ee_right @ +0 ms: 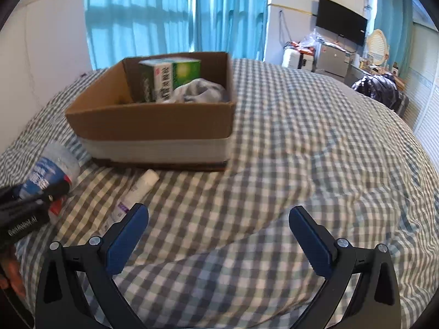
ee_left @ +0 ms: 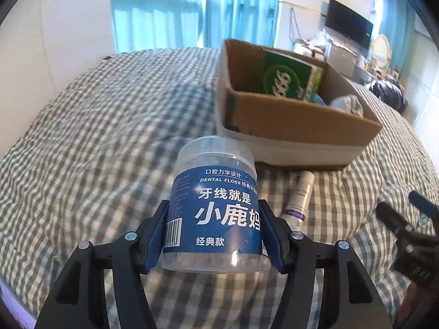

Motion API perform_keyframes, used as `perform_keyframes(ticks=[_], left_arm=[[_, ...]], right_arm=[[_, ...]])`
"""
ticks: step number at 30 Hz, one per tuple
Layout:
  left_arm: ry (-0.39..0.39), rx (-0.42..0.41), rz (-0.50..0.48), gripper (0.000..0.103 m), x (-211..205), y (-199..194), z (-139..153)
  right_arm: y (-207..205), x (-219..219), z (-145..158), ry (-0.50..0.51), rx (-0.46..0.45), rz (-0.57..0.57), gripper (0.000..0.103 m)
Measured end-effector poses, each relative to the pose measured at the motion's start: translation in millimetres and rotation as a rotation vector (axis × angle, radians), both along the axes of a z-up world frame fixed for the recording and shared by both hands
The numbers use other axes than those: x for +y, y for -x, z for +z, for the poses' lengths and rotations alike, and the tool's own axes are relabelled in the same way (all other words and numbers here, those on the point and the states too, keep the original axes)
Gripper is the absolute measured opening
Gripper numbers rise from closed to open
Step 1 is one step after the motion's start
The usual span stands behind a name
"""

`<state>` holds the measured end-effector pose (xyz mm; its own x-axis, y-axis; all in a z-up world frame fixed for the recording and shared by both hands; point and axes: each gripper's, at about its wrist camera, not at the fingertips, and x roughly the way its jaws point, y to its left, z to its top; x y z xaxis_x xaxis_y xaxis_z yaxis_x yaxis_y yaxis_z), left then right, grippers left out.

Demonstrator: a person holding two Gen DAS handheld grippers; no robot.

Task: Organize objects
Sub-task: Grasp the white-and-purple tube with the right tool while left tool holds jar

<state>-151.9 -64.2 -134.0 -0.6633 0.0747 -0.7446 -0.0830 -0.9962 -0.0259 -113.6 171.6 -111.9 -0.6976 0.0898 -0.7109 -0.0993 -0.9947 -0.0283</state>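
Note:
My left gripper [ee_left: 214, 233] is shut on a clear dental floss jar [ee_left: 216, 205] with a blue label, its pads pressing both sides. The same jar [ee_right: 52, 172] shows at the left of the right wrist view, held just above the checked bedspread. A white tube [ee_left: 299, 197] with a purple band lies on the bed beside the jar, in front of the cardboard box [ee_left: 301, 109]. In the right wrist view that tube [ee_right: 137, 192] lies just ahead of my right gripper [ee_right: 218, 233], which is open with nothing between its fingers. The box [ee_right: 151, 118] holds a green carton [ee_right: 170, 79] and grey cloth [ee_right: 200, 90].
The checked bedspread [ee_right: 301, 164] stretches wide to the right of the box. A white wall and blue curtains [ee_right: 178, 13] stand behind the bed. A wall screen [ee_right: 340, 27], cluttered furniture and a black bag [ee_right: 378, 87] sit at the far right.

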Motion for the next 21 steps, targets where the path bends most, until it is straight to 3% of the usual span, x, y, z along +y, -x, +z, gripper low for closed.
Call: perform_keyframes(ticks=[4, 8, 11, 15, 16, 21], left_arm=[[0.028, 0.024, 0.021, 0.063, -6.9, 0.4, 1.4], [0.005, 0.032, 0.043, 0.063, -20.5, 0.1, 4.7], [0.002, 0.04, 0.075, 0.063, -30.1, 0.9, 5.4], [-0.012, 0.02, 0.102, 0.063, -38.5, 6.2, -0.2], [-0.014, 0.014, 0.104, 0.063, -39.3, 7.2, -1.9], [-0.015, 0.003, 0.099, 0.063, -38.3, 8.8, -6.2]], right_arm=[[12.9, -20.1, -5.9, 0.022, -0.006, 0.004, 0.103], [32.9, -41.5, -22.7, 0.082, -0.033, 0.015, 0.102], [48.9, -57.9, -37.7, 0.089, -0.074, 0.035, 0.093], [69.2, -80.0, -50.1, 0.06, -0.112, 0.084, 0.09], [73.2, -83.3, -52.6, 0.066, -0.121, 0.095, 0.087], [81.7, -90.9, -67.3, 0.044, -0.16, 0.104, 0.05]])
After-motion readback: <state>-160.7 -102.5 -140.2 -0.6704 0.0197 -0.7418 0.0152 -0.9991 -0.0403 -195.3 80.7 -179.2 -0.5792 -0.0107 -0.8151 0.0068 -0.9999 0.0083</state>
